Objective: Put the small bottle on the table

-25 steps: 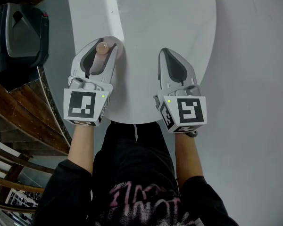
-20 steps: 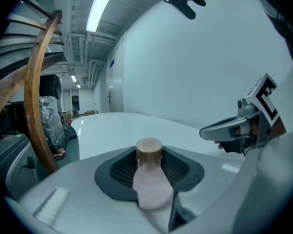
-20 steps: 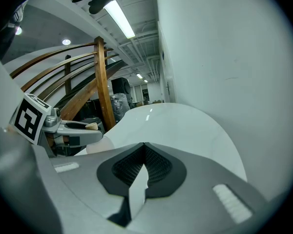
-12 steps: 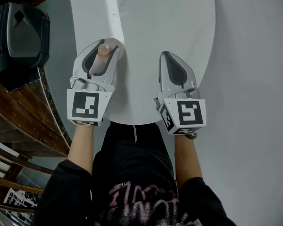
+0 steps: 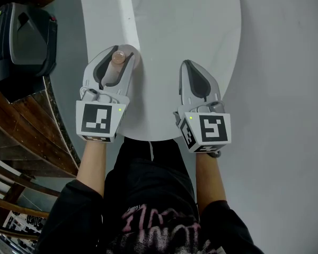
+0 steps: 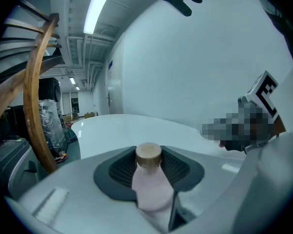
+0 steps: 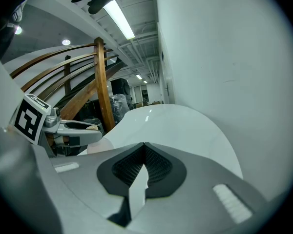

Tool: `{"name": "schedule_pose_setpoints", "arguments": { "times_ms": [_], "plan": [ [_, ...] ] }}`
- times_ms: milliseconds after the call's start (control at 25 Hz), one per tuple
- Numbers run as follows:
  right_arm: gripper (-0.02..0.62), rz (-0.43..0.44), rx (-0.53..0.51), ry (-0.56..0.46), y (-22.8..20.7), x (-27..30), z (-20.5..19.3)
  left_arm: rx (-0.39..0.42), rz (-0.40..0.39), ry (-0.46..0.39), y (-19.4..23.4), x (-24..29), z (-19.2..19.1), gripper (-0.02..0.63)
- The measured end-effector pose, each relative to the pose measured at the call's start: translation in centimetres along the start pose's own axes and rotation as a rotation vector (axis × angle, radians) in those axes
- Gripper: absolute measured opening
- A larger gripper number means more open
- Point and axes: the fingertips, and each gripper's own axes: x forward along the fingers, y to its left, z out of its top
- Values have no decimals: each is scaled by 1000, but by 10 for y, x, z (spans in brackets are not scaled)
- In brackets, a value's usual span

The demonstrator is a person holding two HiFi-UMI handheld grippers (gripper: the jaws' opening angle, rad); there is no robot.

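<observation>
A small pale pink bottle (image 5: 117, 58) with a tan cap stands upright between the jaws of my left gripper (image 5: 118, 52), which is shut on it. It sits over the near left part of the white round table (image 5: 164, 20). In the left gripper view the bottle (image 6: 149, 182) fills the gap between the dark pads. I cannot tell whether its base touches the tabletop. My right gripper (image 5: 187, 64) hovers over the table's near edge, shut with nothing in it; its pads (image 7: 158, 167) meet at the tip.
A black machine (image 5: 24, 33) stands on the floor at the far left. Curved wooden chair rails (image 5: 21, 136) lie close beside my left arm. Grey floor (image 5: 286, 89) lies to the right of the table. The person's dark clothing fills the bottom.
My left gripper with the bottle has drifted slightly to the right. The right gripper has barely moved.
</observation>
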Motion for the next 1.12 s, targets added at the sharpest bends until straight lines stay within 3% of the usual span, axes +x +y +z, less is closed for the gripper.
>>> {"name": "schedule_pose_setpoints", "arguments": {
  "times_ms": [1120],
  "plan": [
    [21,8,-10,-25,-1,-13,14,0,37,-43,2,-14,24,147]
  ]
}}
